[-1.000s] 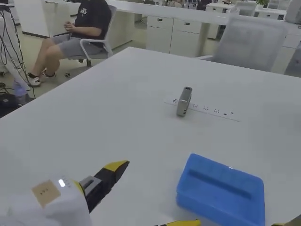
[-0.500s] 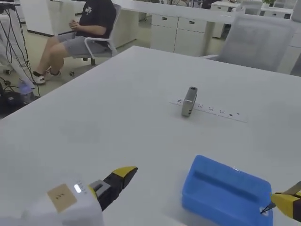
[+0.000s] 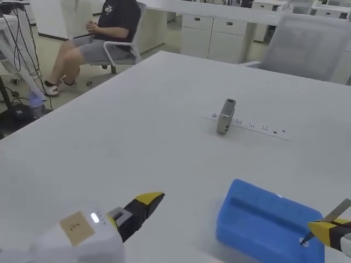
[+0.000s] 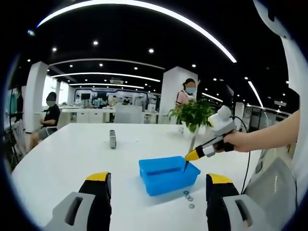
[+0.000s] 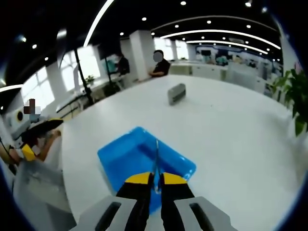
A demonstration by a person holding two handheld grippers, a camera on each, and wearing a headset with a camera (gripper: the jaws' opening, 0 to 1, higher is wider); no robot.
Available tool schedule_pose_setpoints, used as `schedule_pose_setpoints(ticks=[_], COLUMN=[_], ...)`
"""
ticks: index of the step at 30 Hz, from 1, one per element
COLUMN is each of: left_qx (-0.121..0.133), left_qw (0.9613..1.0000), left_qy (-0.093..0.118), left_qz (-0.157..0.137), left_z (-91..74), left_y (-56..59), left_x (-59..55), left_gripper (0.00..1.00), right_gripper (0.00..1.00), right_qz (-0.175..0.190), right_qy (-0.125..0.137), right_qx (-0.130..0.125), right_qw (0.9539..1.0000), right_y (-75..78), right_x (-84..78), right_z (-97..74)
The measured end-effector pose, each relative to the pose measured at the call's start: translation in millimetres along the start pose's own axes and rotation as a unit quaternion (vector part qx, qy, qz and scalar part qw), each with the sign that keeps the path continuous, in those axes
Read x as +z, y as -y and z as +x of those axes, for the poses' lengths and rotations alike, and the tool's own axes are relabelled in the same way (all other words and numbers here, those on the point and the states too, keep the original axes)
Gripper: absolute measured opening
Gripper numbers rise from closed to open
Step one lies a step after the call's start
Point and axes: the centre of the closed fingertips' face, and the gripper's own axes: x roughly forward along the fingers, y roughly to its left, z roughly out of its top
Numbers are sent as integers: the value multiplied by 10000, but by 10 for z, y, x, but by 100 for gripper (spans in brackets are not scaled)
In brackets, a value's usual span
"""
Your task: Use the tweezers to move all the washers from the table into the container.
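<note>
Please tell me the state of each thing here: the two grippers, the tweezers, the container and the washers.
left gripper: open, empty.
right gripper: shut on the tweezers.
container: upright, open on top.
tweezers: held, tips down over the container.
washers: loose on the table, beside the container.

No text, brand or number can be read anywhere. A tan sticker (image 3: 77,228) on the white body of the left tool (image 3: 148,200) carries a few tiny dark marks, too small to make out. The seated person's dark T-shirt (image 3: 122,13) has a pale print near the top, blurred beyond reading. A row of small dark marks (image 3: 258,127) runs along the white surface (image 3: 137,126) beside the grey block (image 3: 225,115); they are too small to read.
</note>
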Motion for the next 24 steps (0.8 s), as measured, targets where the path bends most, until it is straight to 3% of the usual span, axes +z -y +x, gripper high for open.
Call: schedule_pose_setpoints(ticks=[24], left_qx=[16], left_qw=[9999], left_qy=[-103], left_qz=[50], left_z=[-4], left_y=[-10], left_x=[-33], left_gripper=[78], right_gripper=[4], right_qz=[-355], right_qy=[-219], right_qx=[55], right_qw=[9991], right_y=[-17], right_x=[-146], right_z=[173])
